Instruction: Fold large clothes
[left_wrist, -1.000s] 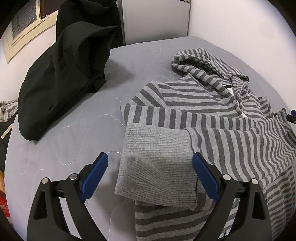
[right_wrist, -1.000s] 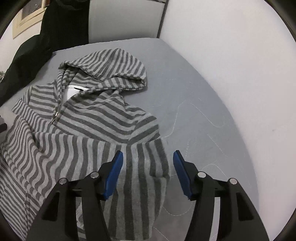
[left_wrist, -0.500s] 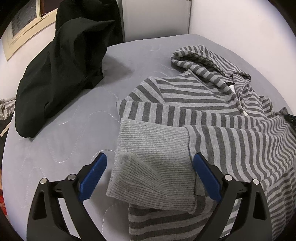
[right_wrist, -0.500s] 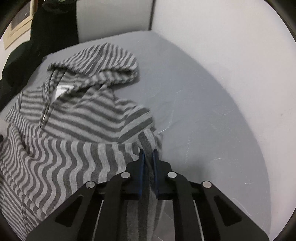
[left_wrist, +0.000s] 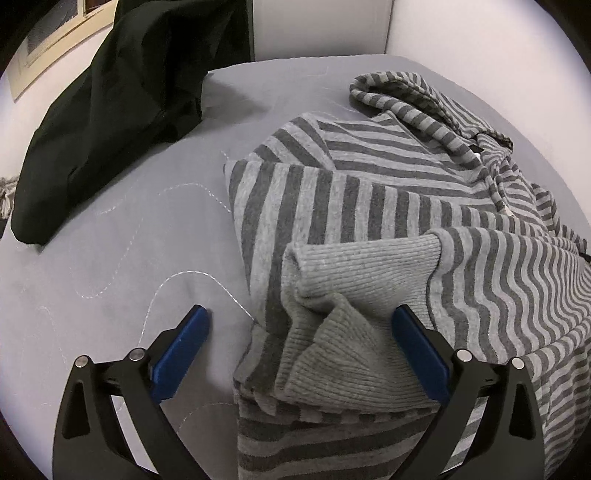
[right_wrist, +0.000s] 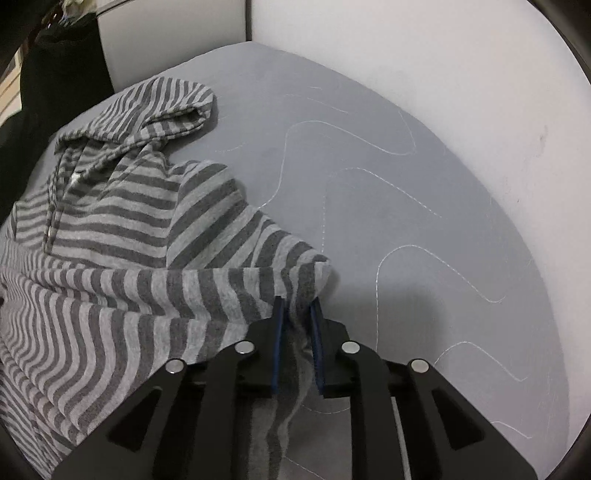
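Striped hoodie (right_wrist: 110, 229) pinched by right claw (right_wrist: 297, 317); left claw (left_wrist: 299, 332) spread over its cuff (left_wrist: 351, 295).

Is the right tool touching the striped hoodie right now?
Touching. In the right wrist view, the right tool is shut on a bunched edge of the striped hoodie, with fabric pinched between the blue pads.

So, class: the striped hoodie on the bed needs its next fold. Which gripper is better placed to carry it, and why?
Right. The right gripper is already shut on a bunched edge of the striped hoodie, ready to pull. The left gripper is open, straddling the ribbed cuff without gripping.
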